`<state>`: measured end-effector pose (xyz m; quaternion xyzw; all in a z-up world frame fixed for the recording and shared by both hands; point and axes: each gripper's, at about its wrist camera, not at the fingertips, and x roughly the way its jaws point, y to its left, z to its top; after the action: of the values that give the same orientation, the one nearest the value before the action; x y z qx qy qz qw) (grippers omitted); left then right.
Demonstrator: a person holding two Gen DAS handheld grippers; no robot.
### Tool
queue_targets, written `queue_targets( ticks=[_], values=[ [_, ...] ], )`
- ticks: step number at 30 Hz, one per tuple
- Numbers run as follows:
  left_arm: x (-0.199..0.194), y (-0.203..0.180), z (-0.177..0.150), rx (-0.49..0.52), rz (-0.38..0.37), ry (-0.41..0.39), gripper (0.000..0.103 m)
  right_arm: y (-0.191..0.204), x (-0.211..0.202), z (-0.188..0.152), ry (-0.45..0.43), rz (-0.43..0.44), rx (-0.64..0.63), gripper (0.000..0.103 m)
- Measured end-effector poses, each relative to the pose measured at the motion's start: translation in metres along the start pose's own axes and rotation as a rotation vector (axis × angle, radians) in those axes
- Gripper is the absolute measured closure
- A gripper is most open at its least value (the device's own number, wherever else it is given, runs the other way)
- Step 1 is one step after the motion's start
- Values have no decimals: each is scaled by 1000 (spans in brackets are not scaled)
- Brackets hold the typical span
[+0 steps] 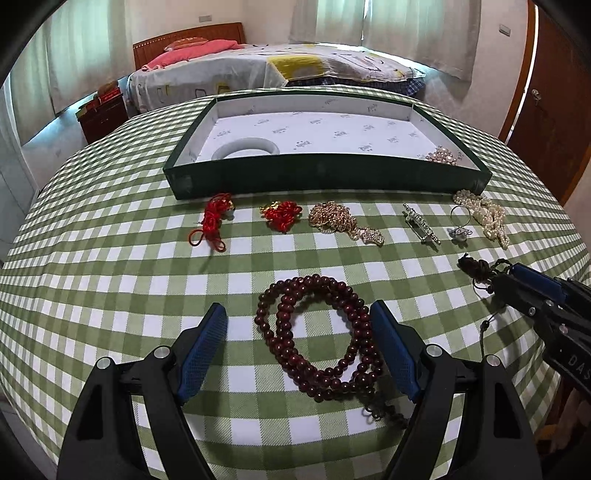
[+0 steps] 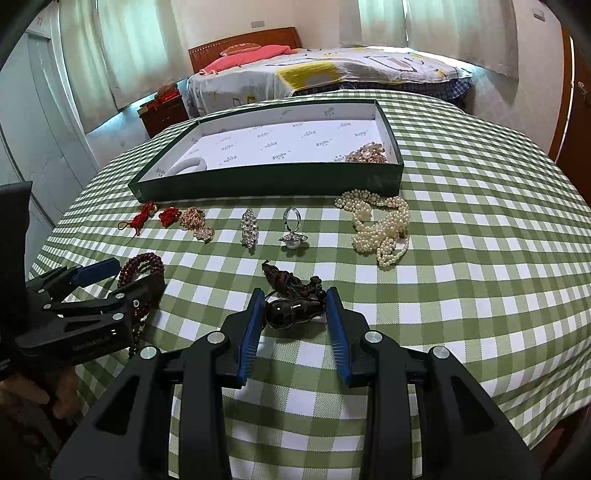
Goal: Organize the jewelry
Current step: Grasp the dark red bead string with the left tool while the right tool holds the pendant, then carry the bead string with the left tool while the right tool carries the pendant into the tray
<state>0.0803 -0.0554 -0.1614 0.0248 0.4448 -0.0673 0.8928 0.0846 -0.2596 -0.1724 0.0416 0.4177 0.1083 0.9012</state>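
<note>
Home bedroom. Made bed (image 1: 280, 70) with wooden headboard (image 1: 188, 40) and pink pillow (image 1: 199, 50) stood behind a gingham-clothed table (image 1: 110, 258); curtained windows (image 1: 406, 22), low nightstand (image 1: 103, 114), wooden door (image 1: 546, 110).

The right gripper (image 2: 294, 308) clamps a dark gourd pendant (image 2: 294, 312) on the green checked tablecloth (image 2: 461, 295).

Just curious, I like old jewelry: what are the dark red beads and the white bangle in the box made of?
Beads: probably polished wood, since they are dark reddish-brown, opaque and round with a soft sheen; glass or resin is possible. Bangle: pale, smooth and thick, looking like jade or glazed stone, perhaps plastic.
</note>
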Motion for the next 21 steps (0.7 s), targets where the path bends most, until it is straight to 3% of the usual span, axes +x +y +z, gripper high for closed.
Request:
queue_targets(
  ticks=[2,5,7,10,21],
  values=[
    [-1,-1,-2,13,18,-2,33,0,0,0,0,0,0,70],
    [-5,1,-5,23,15,-13,51,0,0,0,0,1,0,70],
    [-7,3,-6,25,-5,-23,69,1,0,0,0,2,-2,70],
    [-8,11,-5,0,-56,-30,86,4,0,0,0,3,-6,70],
    [-16,16,1,-23,-102,-64,91,8,-5,3,-23,6,-7,70]
  ],
)
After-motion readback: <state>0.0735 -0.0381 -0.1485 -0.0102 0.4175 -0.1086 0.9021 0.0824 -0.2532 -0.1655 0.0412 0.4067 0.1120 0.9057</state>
